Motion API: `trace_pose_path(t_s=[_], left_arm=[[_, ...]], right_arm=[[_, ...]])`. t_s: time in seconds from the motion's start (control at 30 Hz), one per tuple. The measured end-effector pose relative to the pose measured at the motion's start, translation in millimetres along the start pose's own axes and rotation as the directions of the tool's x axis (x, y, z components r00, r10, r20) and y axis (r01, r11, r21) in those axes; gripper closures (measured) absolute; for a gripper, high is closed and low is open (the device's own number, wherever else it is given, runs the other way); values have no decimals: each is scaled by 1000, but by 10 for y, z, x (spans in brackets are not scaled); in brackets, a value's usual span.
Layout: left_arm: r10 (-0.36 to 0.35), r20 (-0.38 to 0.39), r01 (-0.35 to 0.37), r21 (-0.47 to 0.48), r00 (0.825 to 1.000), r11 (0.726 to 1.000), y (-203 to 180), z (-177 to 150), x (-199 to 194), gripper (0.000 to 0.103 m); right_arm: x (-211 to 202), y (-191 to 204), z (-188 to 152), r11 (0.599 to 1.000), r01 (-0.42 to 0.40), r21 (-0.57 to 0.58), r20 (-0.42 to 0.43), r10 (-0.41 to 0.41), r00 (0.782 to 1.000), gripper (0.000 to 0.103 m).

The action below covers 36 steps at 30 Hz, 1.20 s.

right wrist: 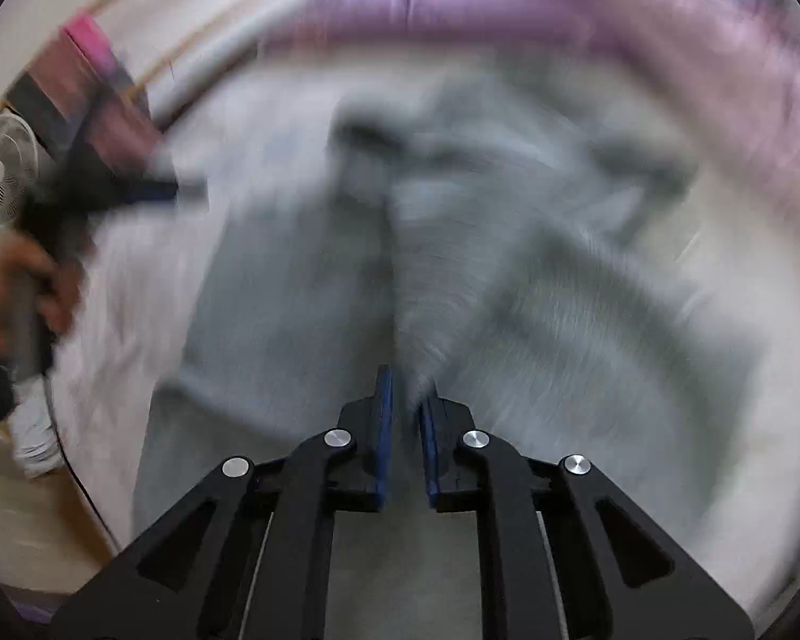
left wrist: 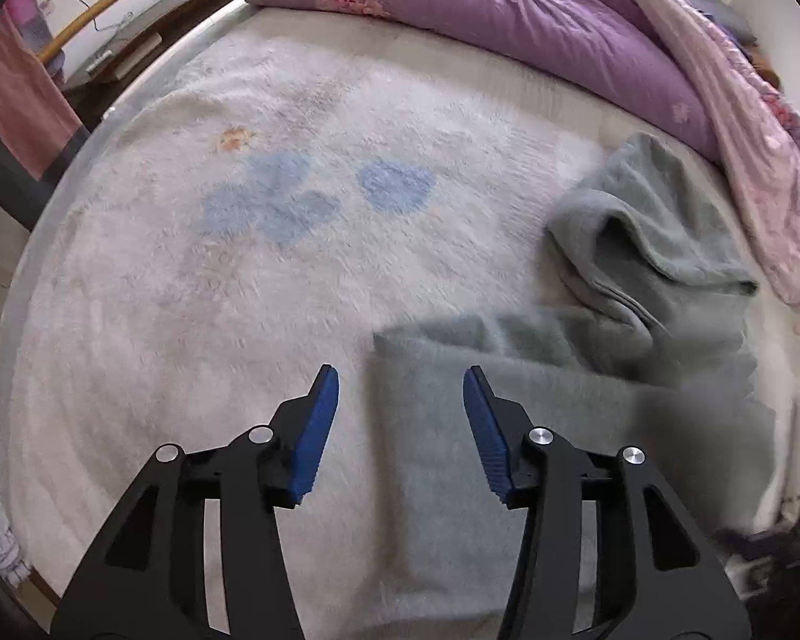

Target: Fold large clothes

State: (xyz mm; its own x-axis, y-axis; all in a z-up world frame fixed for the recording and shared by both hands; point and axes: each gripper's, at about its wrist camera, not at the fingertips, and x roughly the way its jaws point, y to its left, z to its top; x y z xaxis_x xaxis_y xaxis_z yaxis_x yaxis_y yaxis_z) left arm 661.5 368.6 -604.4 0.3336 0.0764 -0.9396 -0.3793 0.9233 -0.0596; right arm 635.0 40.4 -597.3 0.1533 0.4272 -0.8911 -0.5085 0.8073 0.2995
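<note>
A grey-green fleece garment (left wrist: 586, 373) lies on the white fluffy blanket (left wrist: 213, 293) on the bed, partly folded, its collar end bunched at the far right. My left gripper (left wrist: 401, 373) is open and empty, hovering above the garment's near left edge. In the right wrist view, which is heavily motion-blurred, my right gripper (right wrist: 406, 392) is shut on a fold of the same garment (right wrist: 453, 288), and the cloth rises up from between the blue pads (right wrist: 383, 426). The left gripper also shows in the right wrist view (right wrist: 149, 189), held by a hand at the left.
A purple floral quilt (left wrist: 533, 16) and a pink quilt (left wrist: 746, 133) are heaped along the far and right side of the bed. The bed's left edge (left wrist: 53, 202) drops to the floor. A white fan (right wrist: 0, 176) stands at the left.
</note>
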Motion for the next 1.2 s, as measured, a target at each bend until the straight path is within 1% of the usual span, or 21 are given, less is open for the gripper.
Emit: trace_pose_path(t_s=[0.03,0.07,0.13,0.17,0.2,0.3,0.4,0.47,0.57,0.6,0.67,0.7,0.73,0.77,0.8,0.83,0.87,0.93,1.07,1.13,1.2], left_arm=[[3,3,-3,-5,1000,1000,-18,-48,-57,49],[-3,5,3,-12,1000,1000,-53,-98,-101,44],[-31,2,31,-12,1000,999,-155,-186,-152,43],[-41,-2,40,-15,999,999,-218,-229,-162,42],[-68,-14,68,-17,998,998,-320,-283,-162,42],[-140,-51,140,-17,989,990,-680,-364,-101,42],[-192,-83,193,15,978,981,-1171,-385,-13,41],[-206,-87,212,60,975,975,-1506,-361,36,41],[-218,-100,230,143,971,963,-2078,-328,165,34],[-208,-113,225,178,972,958,-2252,-326,233,34],[-80,-92,102,269,993,958,-2534,-330,421,34],[-23,-81,45,284,996,958,-2559,-323,498,35],[26,-88,0,282,996,959,-2536,-302,581,50],[25,-98,1,252,995,968,-2439,-270,609,81],[2,-106,20,209,994,978,-2317,-240,602,83],[-22,-91,36,154,996,987,-2133,-211,534,84],[-23,-59,31,125,998,992,-1964,-198,431,85],[-20,-12,21,83,1000,996,-1659,-205,227,86],[-61,49,63,-35,997,997,-949,-353,-117,86],[-37,31,40,-98,999,994,-606,-474,-106,86],[-87,-78,71,-189,993,980,-313,-663,126,81]], right_arm=[[212,19,-93,999,3,33,-81,0,997,93],[300,14,-166,997,4,71,-116,4,993,90],[316,-41,-268,990,-13,143,-125,31,992,90],[255,-65,-301,989,7,150,-114,10,993,86],[175,-97,-331,987,13,159,-95,2,995,79],[-126,-285,-407,979,26,204,-33,-20,999,67],[-349,-595,-449,964,73,256,-1,-76,997,67],[-400,-823,-501,945,107,310,3,-113,994,67],[-494,-1151,-619,909,152,388,-1,-164,986,67],[-524,-1245,-656,901,155,405,0,-170,985,67],[-556,-1370,-721,881,166,442,6,-188,982,67],[-582,-1440,-746,874,170,456,7,-194,981,67],[-609,-1517,-777,863,167,476,9,-195,981,67],[-628,-1580,-799,856,164,491,11,-194,981,67],[-641,-1637,-812,846,158,509,18,-193,981,67],[-664,-1681,-842,841,152,520,22,-191,981,67],[-669,-1728,-858,834,143,533,27,-185,982,67],[-683,-1810,-868,823,134,551,38,-185,982,66],[-698,-1859,-810,804,97,587,67,-168,984,66],[-678,-1886,-773,796,85,600,73,-160,984,65],[-636,-1900,-727,794,81,603,69,-154,986,61]])
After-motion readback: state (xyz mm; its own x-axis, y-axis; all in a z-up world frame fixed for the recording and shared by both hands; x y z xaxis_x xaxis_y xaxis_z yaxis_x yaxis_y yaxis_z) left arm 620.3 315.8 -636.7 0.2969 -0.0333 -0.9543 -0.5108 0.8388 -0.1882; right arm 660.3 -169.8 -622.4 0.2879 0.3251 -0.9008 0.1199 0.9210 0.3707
